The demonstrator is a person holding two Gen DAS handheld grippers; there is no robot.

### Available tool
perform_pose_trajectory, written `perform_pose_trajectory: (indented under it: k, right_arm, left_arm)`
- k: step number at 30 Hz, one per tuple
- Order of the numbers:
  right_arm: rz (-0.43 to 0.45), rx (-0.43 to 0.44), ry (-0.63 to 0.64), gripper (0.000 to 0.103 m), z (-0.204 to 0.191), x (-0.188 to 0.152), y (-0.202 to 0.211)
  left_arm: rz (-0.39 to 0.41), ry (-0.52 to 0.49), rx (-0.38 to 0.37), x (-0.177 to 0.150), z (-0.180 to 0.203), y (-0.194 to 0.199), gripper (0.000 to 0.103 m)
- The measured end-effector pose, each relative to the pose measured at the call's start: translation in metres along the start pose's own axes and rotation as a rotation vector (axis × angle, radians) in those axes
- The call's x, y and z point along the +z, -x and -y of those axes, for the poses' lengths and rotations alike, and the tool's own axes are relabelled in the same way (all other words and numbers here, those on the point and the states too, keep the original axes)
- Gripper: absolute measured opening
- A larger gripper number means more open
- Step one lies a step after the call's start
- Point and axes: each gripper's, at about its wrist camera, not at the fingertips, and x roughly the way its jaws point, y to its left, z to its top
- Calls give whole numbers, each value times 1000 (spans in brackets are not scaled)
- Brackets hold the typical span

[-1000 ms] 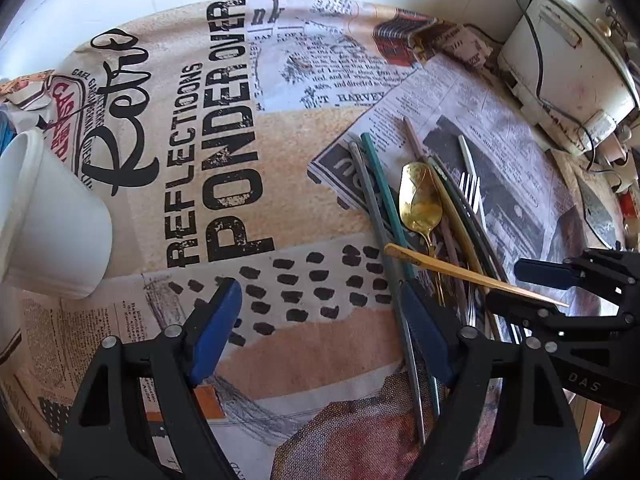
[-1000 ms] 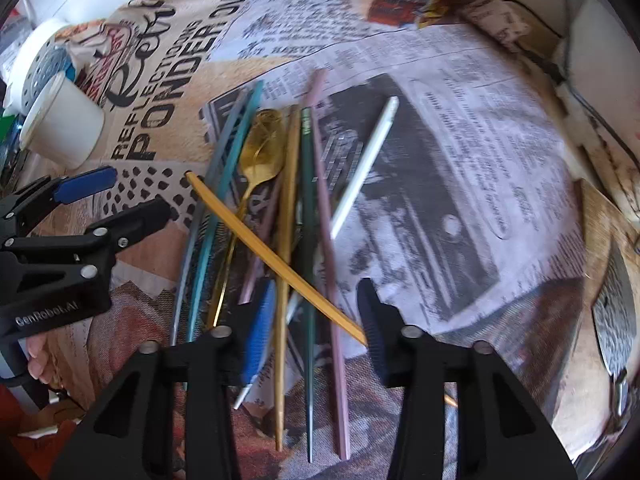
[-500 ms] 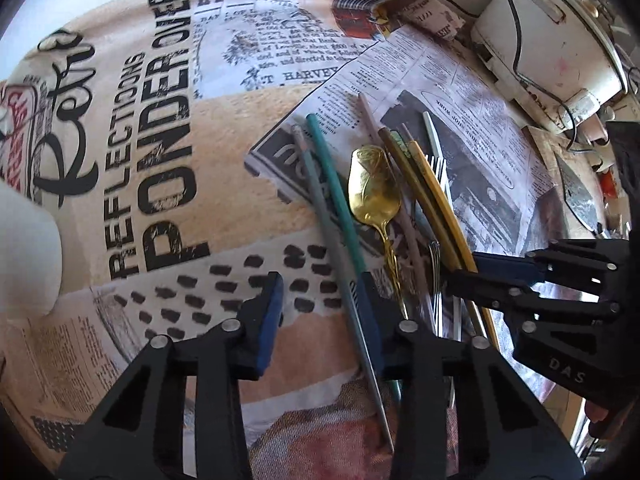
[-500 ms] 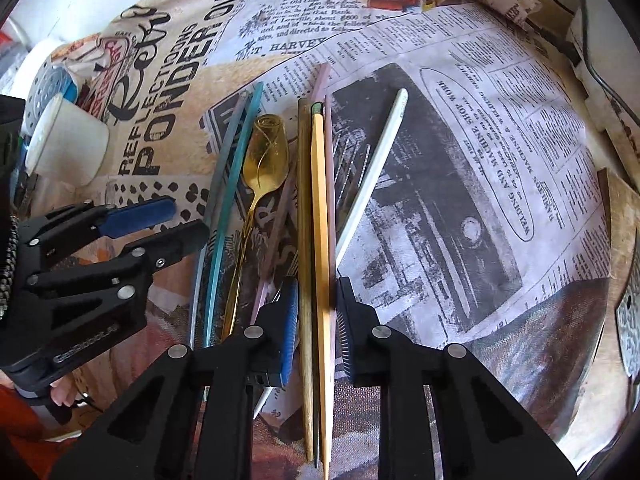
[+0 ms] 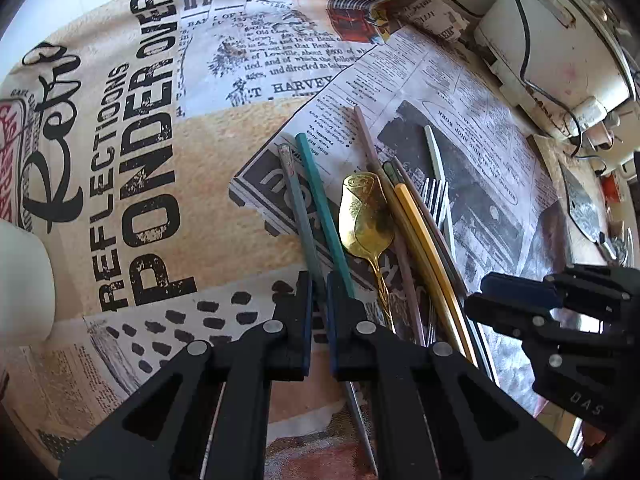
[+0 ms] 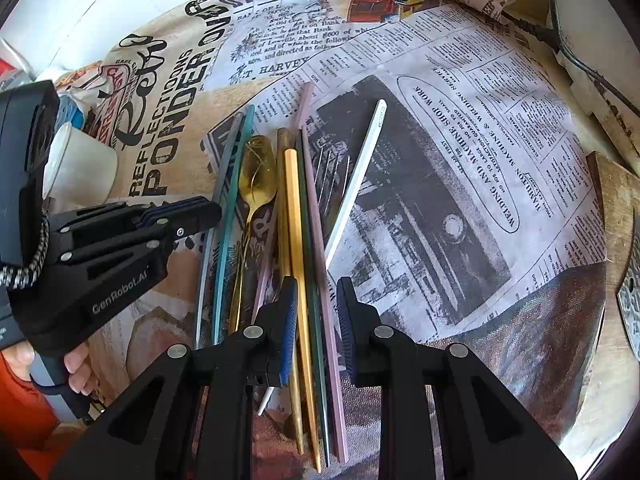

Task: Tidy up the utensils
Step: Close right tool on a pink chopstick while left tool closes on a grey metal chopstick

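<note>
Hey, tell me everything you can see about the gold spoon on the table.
The gold spoon looks like shiny polished metal, its oval bowl embossed with a rose-like pattern and tapering into a thin twisted-looking handle. It lies flat on the newspaper-print tablecloth amid the utensil pile, bowl pointing away from the cameras, between the teal chopstick and the yellow chopstick. Neither gripper holds it.

Long, thin utensils lying flat in a loose bundle on a newspaper-print cloth, nearly all running from 6 to 12 o'clock. At the 9 o'clock side, a grey chopstick (image 5: 294, 196) and a teal chopstick (image 5: 322, 200) side by side, tips toward 12. Next toward 3 o'clock, a gold spoon (image 5: 366, 216), bowl up, handle toward 6. Then a yellow-gold chopstick (image 6: 298, 264), a dark green chopstick (image 6: 310, 264) and a pink chopstick (image 6: 320, 240), close and parallel. A silver fork (image 5: 436, 200) partly hidden beneath. A white chopstick (image 6: 356, 184) slanting across toward 1 o'clock.
</note>
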Motion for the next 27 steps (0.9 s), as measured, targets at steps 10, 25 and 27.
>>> perform_pose_trajectory:
  k: [10,25,27]
  right_arm:
    - [-13,-22,-5,19,2,9,-11]
    - [0,-40,-12,19,15,6,1]
    - [-9,-46,-17,19,17,6,-2]
  left_arm:
    - [-62,-45,-6,-14,-1,3,5]
    - [-116,-51,-7,-9,-1,2,6]
    - [-119,-48,-11,-8,-1,1,6]
